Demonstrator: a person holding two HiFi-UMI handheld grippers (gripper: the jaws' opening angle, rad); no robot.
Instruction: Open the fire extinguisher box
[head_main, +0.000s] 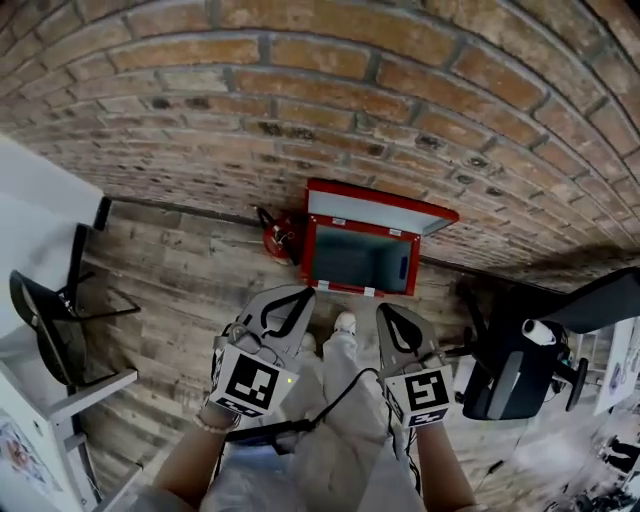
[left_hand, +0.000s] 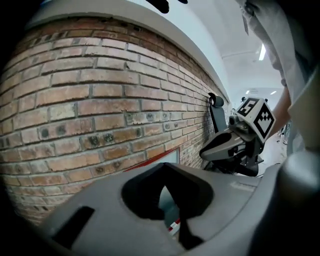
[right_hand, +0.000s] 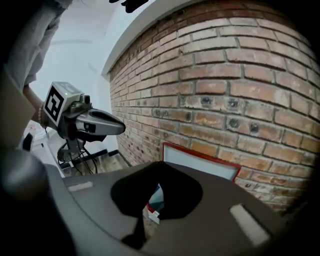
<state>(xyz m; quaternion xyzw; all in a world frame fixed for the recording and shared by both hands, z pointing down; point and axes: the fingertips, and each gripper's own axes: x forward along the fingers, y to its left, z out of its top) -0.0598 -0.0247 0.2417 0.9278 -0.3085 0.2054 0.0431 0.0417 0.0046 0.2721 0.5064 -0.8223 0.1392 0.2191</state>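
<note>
A red-brown brick wall (head_main: 300, 90) meets a weathered wooden plank floor (head_main: 180, 290) in front of you, and the red metal fire extinguisher box (head_main: 362, 255) sits on that floor, right against the foot of the wall. Its hinged red lid (head_main: 375, 210) is already swung up and leans back on the bricks, so you look into the pale grey inside of the box. Just to the left of the box, a red fire extinguisher (head_main: 280, 238) stands on the planks beside the wall. Your left gripper (head_main: 300, 295) and your right gripper (head_main: 387, 310) both hang in the air well above the box, touching nothing; each has its jaws pressed together with nothing between them. Between the two grippers you see your own pale trousers and a white shoe (head_main: 345, 322). Farther out, a black office chair (head_main: 50, 310) stands at the left and another black chair (head_main: 520, 370) at the right.
</note>
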